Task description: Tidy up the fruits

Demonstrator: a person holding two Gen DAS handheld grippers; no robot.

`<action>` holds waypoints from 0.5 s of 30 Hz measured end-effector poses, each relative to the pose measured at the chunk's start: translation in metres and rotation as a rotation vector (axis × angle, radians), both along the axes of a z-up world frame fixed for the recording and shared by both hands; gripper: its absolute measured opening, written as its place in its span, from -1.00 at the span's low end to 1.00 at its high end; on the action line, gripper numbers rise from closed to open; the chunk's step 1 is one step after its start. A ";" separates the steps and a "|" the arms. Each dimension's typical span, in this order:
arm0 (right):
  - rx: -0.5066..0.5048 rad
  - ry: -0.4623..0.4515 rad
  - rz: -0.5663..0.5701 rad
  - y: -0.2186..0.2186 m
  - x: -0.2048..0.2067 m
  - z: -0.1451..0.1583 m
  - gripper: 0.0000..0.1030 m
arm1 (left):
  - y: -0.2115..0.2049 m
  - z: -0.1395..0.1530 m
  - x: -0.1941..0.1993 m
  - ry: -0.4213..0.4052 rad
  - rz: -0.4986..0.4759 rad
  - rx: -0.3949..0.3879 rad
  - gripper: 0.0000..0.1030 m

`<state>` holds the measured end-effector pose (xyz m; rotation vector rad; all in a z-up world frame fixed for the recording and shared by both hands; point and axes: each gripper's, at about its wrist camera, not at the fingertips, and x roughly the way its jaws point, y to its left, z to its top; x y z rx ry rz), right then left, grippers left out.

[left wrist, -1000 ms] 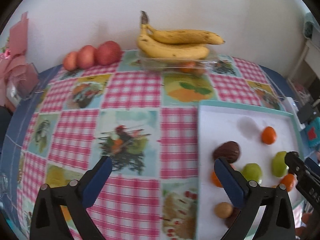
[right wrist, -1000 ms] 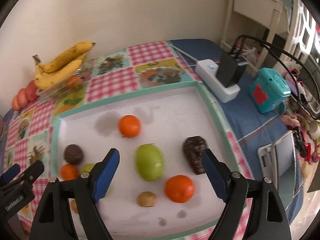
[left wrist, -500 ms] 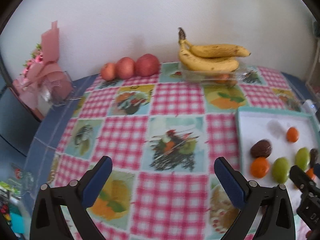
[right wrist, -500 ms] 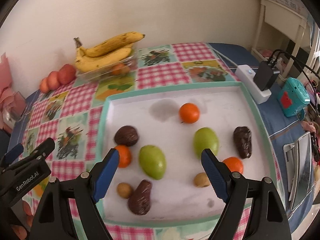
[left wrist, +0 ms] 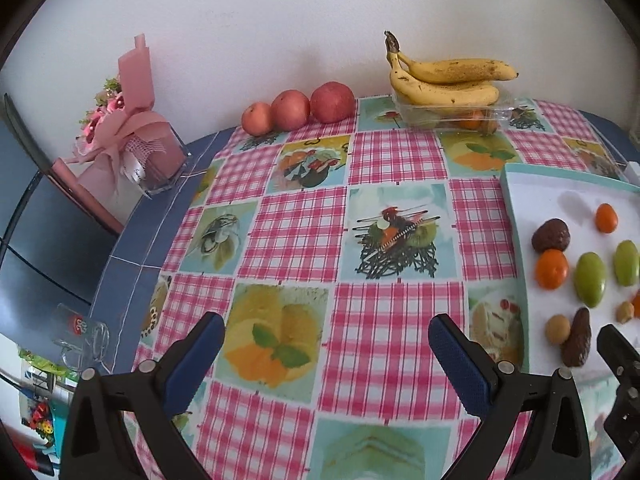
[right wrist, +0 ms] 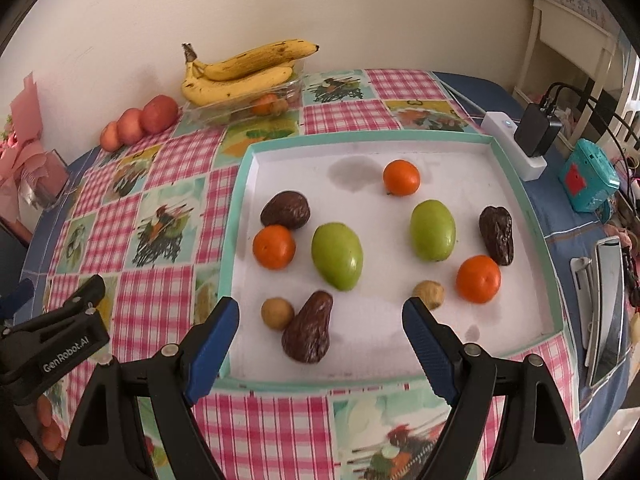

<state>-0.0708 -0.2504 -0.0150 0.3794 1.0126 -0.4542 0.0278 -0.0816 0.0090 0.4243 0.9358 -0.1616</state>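
A white tray with a teal rim (right wrist: 516, 184) holds loose fruit: three oranges (right wrist: 274, 247), two green mangoes (right wrist: 337, 255), three dark brown fruits (right wrist: 309, 333) and two small tan fruits (right wrist: 277, 313). The tray also shows at the right of the left wrist view (left wrist: 516, 216). My right gripper (right wrist: 320, 332) is open and empty above the tray's near edge. My left gripper (left wrist: 326, 340) is open and empty over the checked tablecloth, left of the tray.
Bananas (left wrist: 444, 80) lie on a clear plastic box (left wrist: 456, 116) by the back wall, three red apples (left wrist: 298, 110) to their left. A pink bouquet (left wrist: 128, 128) stands at the left table edge. A power strip (right wrist: 516, 144) and teal box (right wrist: 588, 176) sit right of the tray.
Both grippers have pulled back and up from the tray. The left view has swung left onto the tablecloth; the right view now takes in the whole tray. Both stay open.
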 end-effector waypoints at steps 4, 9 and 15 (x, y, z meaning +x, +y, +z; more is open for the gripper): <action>-0.004 0.007 0.018 0.009 -0.007 0.004 0.64 | 0.011 0.005 -0.011 0.016 -0.012 -0.016 1.00; -0.020 0.018 0.027 0.017 -0.017 0.008 0.64 | 0.023 0.009 -0.022 0.038 -0.020 -0.045 1.00; -0.030 0.007 0.019 0.019 -0.031 0.014 0.64 | 0.036 0.014 -0.035 0.040 -0.035 -0.078 1.00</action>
